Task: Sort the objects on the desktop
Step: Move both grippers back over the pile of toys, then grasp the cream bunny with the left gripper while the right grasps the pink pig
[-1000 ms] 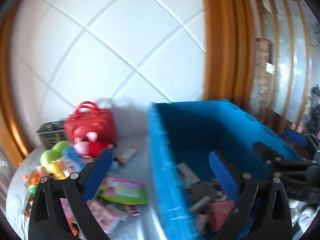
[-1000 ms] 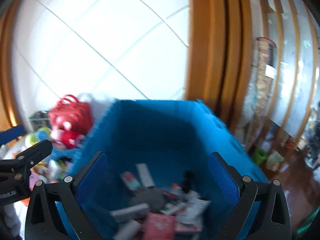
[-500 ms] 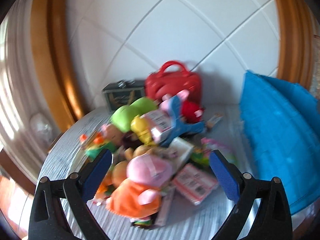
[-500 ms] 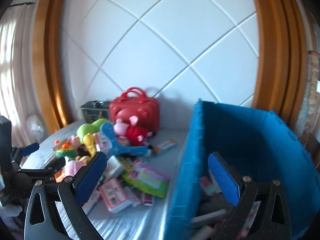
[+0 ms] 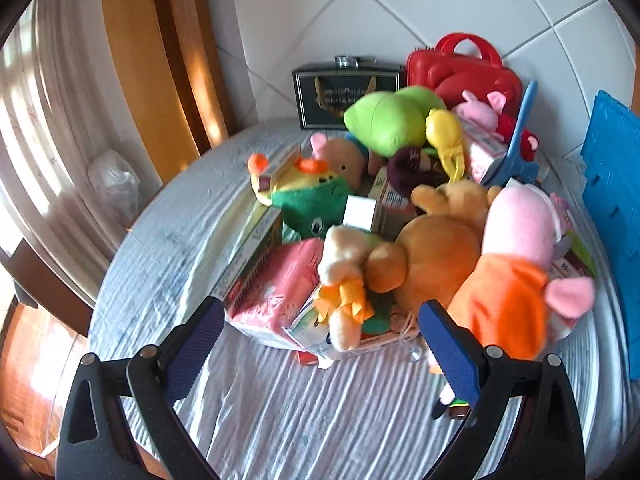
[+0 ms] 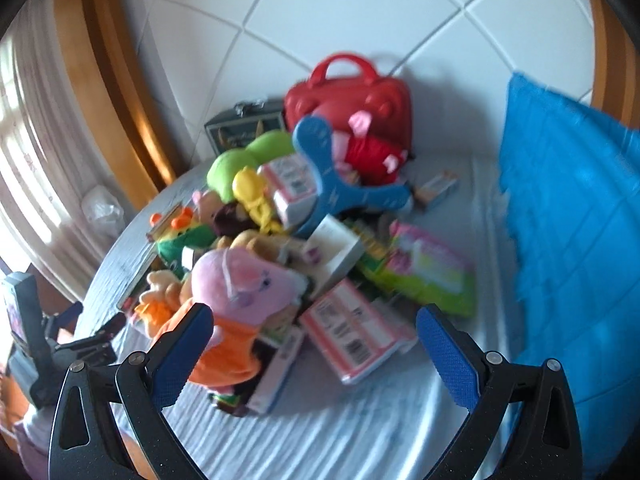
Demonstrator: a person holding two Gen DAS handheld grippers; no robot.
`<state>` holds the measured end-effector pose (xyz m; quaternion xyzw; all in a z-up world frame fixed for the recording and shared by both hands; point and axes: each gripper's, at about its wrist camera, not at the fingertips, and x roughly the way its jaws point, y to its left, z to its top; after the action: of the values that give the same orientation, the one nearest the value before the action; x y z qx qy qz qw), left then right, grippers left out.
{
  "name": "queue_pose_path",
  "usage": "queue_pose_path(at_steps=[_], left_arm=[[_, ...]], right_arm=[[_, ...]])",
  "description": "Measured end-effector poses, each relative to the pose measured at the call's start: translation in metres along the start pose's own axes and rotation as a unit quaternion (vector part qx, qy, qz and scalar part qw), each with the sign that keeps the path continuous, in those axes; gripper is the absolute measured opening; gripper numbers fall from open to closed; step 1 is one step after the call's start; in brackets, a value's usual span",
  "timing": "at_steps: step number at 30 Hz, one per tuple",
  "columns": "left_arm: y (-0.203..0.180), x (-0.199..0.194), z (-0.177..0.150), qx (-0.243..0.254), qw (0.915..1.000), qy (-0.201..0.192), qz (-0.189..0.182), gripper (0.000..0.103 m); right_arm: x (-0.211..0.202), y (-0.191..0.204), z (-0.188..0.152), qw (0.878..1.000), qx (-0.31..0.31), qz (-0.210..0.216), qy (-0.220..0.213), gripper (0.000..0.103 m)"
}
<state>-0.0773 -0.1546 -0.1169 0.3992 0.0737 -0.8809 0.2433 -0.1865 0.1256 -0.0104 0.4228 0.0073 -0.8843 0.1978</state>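
A heap of toys and small boxes covers the round table (image 5: 168, 240). In the left wrist view my left gripper (image 5: 320, 344) is open and empty, low in front of a small cream plush (image 5: 344, 272), a tan bear (image 5: 436, 256) and a pink packet (image 5: 276, 284). A pink-headed pig plush in orange (image 5: 516, 264) lies at the right. My right gripper (image 6: 316, 344) is open and empty above a pink barcoded box (image 6: 356, 332), with the pig plush (image 6: 240, 288) by its left finger. The blue crate (image 6: 572, 216) stands at the right.
A red toy case (image 5: 464, 68), a dark tin box (image 5: 344, 92), a green plush (image 5: 388, 120) and a blue boomerang (image 6: 332, 184) sit toward the tiled wall. A green-pink packet (image 6: 432, 276) lies near the crate. Bare cloth lies in front of the heap. The left gripper body (image 6: 48, 344) shows at far left.
Both grippers have swung left, away from the blue crate's inside, and now face the toy heap from closer. Both stay open and empty.
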Motion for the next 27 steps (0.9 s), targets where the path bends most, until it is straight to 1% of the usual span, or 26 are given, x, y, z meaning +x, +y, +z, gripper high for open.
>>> queue_pose_path(at_steps=[2,4,6,7,8,9,11,12,17,19,22,27], left_arm=[[0.006,0.014,-0.003,0.006,0.9999,0.006,-0.014,0.097],[0.011,0.029,-0.001,0.012,0.9995,0.014,-0.025,0.095],[0.013,0.042,0.000,0.018,0.9989,0.021,-0.037,0.089],[0.012,0.048,0.003,0.022,0.9984,0.027,-0.046,0.081],[0.012,0.055,0.005,0.025,0.9975,0.034,-0.056,0.075],[0.011,0.064,0.007,0.026,0.9965,0.045,-0.065,0.073],[0.010,0.078,0.010,0.032,0.9942,0.065,-0.079,0.062],[0.009,0.084,0.011,0.032,0.9931,0.075,-0.085,0.060],[0.003,0.107,0.015,0.034,0.9866,0.110,-0.116,0.059],[0.001,0.115,0.016,0.032,0.9836,0.126,-0.125,0.059],[-0.001,0.124,0.017,0.039,0.9820,0.136,-0.125,0.059],[-0.003,0.131,0.017,0.049,0.9804,0.141,-0.129,0.059]], right_arm=[[0.019,0.017,-0.004,1.000,0.007,0.009,0.018,0.103],[0.036,0.034,-0.007,0.999,0.012,0.008,0.032,0.103],[0.048,0.046,-0.009,0.999,0.020,0.007,0.041,0.103],[0.054,0.051,-0.010,0.999,0.023,0.006,0.045,0.103],[0.060,0.056,-0.011,0.998,0.027,0.001,0.050,0.103],[0.065,0.059,-0.011,0.998,0.032,-0.003,0.054,0.103],[0.076,0.064,-0.010,0.997,0.045,-0.012,0.063,0.103],[0.081,0.066,-0.010,0.996,0.053,-0.018,0.069,0.103],[0.113,0.068,-0.009,0.991,0.081,-0.040,0.101,0.103],[0.121,0.071,-0.010,0.990,0.083,-0.044,0.107,0.103],[0.131,0.073,-0.009,0.989,0.084,-0.055,0.112,0.103],[0.145,0.074,-0.006,0.987,0.094,-0.057,0.121,0.103]])
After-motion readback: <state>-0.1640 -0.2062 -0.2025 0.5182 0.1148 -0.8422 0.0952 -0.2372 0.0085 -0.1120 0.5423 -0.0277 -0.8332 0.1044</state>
